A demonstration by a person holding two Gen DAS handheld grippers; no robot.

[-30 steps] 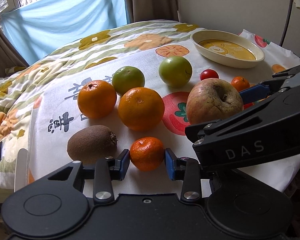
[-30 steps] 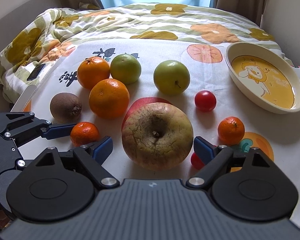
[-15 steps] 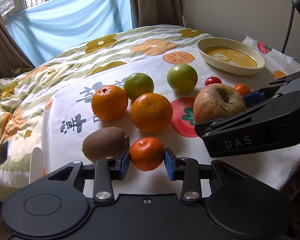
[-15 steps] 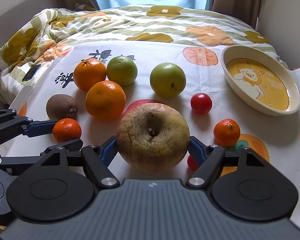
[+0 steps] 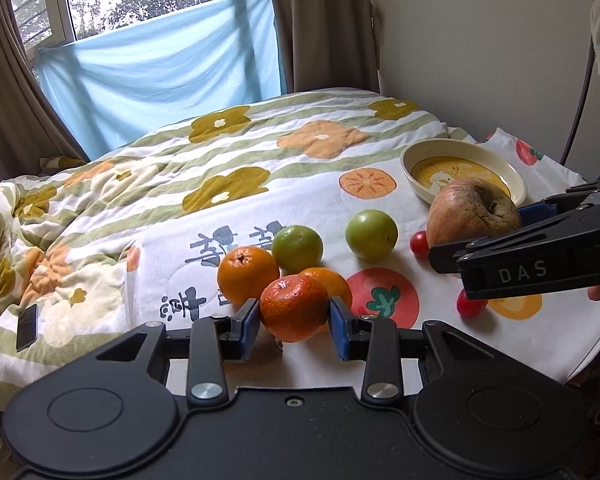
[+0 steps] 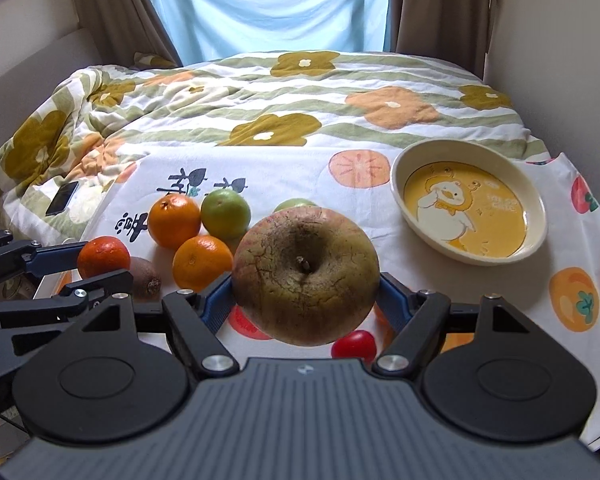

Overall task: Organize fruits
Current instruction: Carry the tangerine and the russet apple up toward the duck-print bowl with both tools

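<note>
Far left on the bed quilt there's a phone lying flat, screen dark. Next over, left gripper is clamped on a small mandarin, blue pads pressed on both sides, fruit held up off the cloth. Right under/behind it you can just see a bit of the kiwi on the printed cloth.

Mid scene, on the cloth: two oranges, one nearer, w/ a green fruit touching the far one. Second green fruit sits a bit to the right, mostly hidden behind the apple in the right wrist view.

Right gripper has the big wrinkly apple squeezed between its pads, stem dimple facing the cam, lifted clear of the cloth. The right gripper's jaws have just been closing, apple between them. A cherry tomato sits on the cloth below it, another one further back near the apple in the left view.

Far right: cream bowl w/ yellow cartoon duck inside, no fruit in it.
</note>
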